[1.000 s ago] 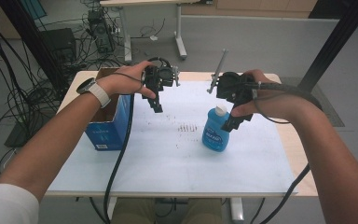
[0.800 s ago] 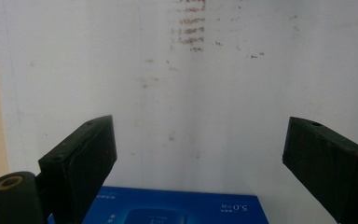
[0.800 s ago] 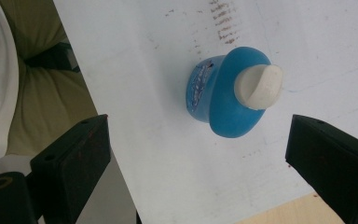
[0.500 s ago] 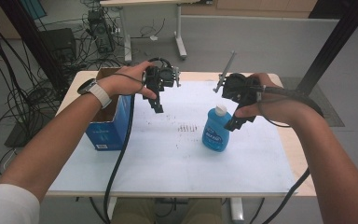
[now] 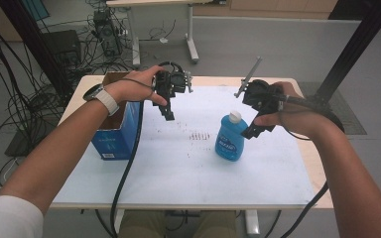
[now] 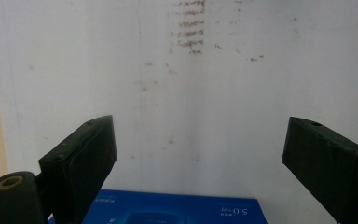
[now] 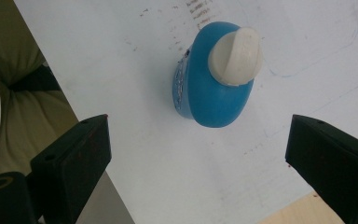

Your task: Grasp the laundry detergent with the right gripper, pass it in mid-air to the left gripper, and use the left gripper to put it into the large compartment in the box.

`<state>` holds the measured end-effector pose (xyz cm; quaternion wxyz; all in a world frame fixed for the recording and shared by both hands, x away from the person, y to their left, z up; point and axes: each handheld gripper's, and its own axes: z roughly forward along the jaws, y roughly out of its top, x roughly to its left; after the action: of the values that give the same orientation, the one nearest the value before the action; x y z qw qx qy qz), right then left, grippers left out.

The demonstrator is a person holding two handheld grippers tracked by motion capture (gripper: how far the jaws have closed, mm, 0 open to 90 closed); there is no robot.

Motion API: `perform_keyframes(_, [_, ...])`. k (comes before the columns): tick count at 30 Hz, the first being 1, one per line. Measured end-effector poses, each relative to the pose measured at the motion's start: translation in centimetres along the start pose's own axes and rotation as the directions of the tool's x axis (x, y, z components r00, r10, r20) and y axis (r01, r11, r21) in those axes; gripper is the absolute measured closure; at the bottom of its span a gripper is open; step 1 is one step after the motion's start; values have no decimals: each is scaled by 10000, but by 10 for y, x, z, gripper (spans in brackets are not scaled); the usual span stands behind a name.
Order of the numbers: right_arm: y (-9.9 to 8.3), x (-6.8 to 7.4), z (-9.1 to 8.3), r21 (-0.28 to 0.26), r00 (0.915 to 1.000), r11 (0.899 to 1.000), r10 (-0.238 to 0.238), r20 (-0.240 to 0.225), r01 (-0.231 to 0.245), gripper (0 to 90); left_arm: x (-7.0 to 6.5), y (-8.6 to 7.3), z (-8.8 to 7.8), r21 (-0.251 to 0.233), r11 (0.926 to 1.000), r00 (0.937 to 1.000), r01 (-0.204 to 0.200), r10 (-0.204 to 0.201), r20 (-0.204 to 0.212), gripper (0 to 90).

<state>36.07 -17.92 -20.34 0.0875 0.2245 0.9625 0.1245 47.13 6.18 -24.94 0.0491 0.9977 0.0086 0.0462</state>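
Observation:
A blue bottle [image 5: 229,142] with a white cap stands upright on the white mat, right of centre. My right gripper [image 5: 254,132] hangs just right of the bottle, level with its upper part, tilted down. In the right gripper view the bottle [image 7: 213,91] lies ahead of the jaws, which stand wide apart with nothing between them, so my right gripper [image 7: 198,161] is open. My left gripper [image 5: 168,113] hovers over the mat's far left part, beside an open blue box [image 5: 117,133]. The left gripper [image 6: 198,163] is open and empty above bare mat, with the box [image 6: 168,211] at the bottom edge.
The white mat [image 5: 178,173] covers most of a wooden table and has reddish smudges [image 5: 199,135] near its middle. A black post [image 5: 357,44] rises at the far right. Cables and equipment lie on the floor at the left and behind the table.
My right gripper has drifted slightly right and down beside the bottle. The left gripper, the bottle and the box have stayed put.

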Motion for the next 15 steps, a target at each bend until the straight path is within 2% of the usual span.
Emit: perform_keyframes(15, [-10, -5, 7, -167, 9991, 9990, 423, -27, -423, 70, -1, 0, 1, 11, 10000, 10000, 3, -3, 3, 102])
